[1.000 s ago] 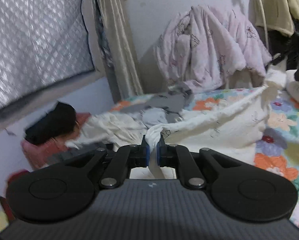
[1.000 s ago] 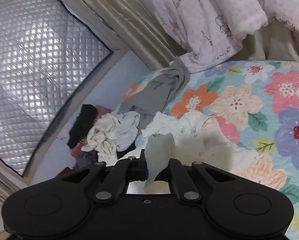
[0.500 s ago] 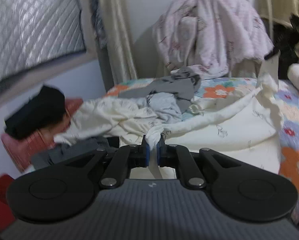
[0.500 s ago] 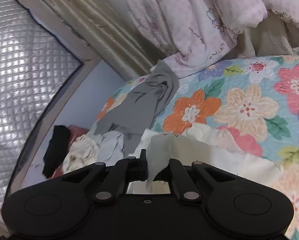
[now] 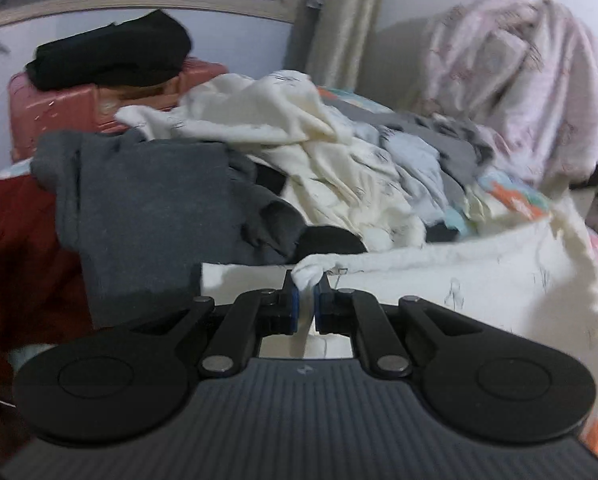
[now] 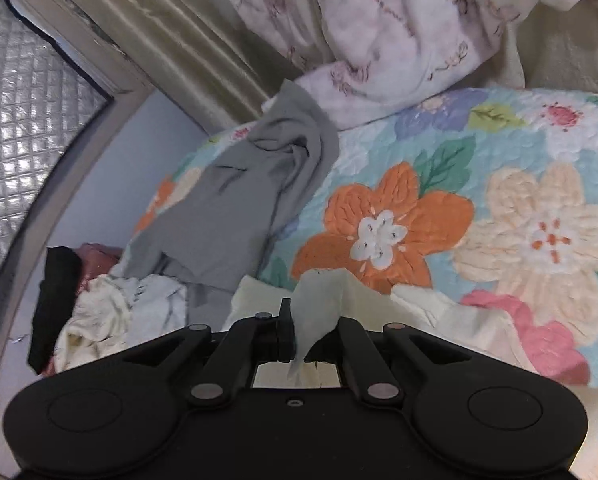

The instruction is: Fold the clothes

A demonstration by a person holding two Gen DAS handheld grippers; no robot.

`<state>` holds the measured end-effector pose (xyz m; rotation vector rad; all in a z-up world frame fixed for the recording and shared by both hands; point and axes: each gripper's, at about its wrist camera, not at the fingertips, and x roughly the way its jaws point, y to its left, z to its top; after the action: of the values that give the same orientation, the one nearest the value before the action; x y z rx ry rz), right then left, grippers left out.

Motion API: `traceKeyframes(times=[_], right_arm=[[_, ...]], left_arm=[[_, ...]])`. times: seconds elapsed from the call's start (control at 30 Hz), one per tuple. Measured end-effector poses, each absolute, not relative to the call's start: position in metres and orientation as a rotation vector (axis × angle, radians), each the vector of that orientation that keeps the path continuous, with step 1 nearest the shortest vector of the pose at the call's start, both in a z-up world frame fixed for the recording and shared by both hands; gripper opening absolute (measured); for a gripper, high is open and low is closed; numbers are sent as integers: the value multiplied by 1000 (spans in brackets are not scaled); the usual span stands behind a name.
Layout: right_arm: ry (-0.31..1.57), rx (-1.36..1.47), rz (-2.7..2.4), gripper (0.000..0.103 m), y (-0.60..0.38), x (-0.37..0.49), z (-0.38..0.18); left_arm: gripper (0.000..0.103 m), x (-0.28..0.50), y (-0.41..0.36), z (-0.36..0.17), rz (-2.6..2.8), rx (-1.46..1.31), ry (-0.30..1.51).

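Left gripper (image 5: 307, 280) clamped narrow on a bunched corner of the cream garment (image 5: 459, 280), blue pads pinching the fabric from both sides. From that pinch, cream cloth running rightward as a taut rolled edge and hanging below as a broad panel with small dark printed marks. Just beyond the fingers, a dark grey sweater (image 5: 151, 208) heaped to the left, with a red cloth (image 5: 15, 248) at the far left edge. Behind, a tangle of cream and pale blue clothes (image 5: 339, 160), then a pink case (image 5: 79, 108) topped by a black garment (image 5: 111, 56). Right gripper (image 6: 311, 320) likewise closed tight, gripping another corner of the same cream garment (image 6: 439, 308), a flap standing up between the jaws. Past it, the floral quilt (image 6: 439, 200) with the rest of the cream fabric lying on it, a light grey garment (image 6: 251, 184) sprawled at the left, and a pink-printed blanket (image 6: 379, 32) piled against a beige curtain (image 6: 159, 28).
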<state>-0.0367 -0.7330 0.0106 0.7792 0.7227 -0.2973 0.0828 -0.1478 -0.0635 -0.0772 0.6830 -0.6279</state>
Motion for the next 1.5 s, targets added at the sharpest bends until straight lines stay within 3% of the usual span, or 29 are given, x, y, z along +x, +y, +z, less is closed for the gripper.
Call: traceKeyframes(times=[0.5,0.73,0.9,0.97,1.07,1.23,1.5], right_arm=[[876,732,-302,5,-740,48,-59],[894,718,-289,5,-747,55,-63],[897,497,-414,25,-731,56,-45],[863,439,-394,27,-716,53,-30],[852,305,-271,42,-672,50,-6],[929,321,-132,44,-631,59,4],[986,287,-150,44,-643,92,-4]], left_arm=[[13,124,-151,-97,-581,-107,828],[14,123,-157,-90,-542,1,759],[18,121,-161,-78,-532,22,742],[35,118,-158,-61,-540,25,680],[40,121,-154,-39,-535,21,617],[41,137,-186,-13,-680,-11,644],[48,136,-341,-17,-1019,121,682]])
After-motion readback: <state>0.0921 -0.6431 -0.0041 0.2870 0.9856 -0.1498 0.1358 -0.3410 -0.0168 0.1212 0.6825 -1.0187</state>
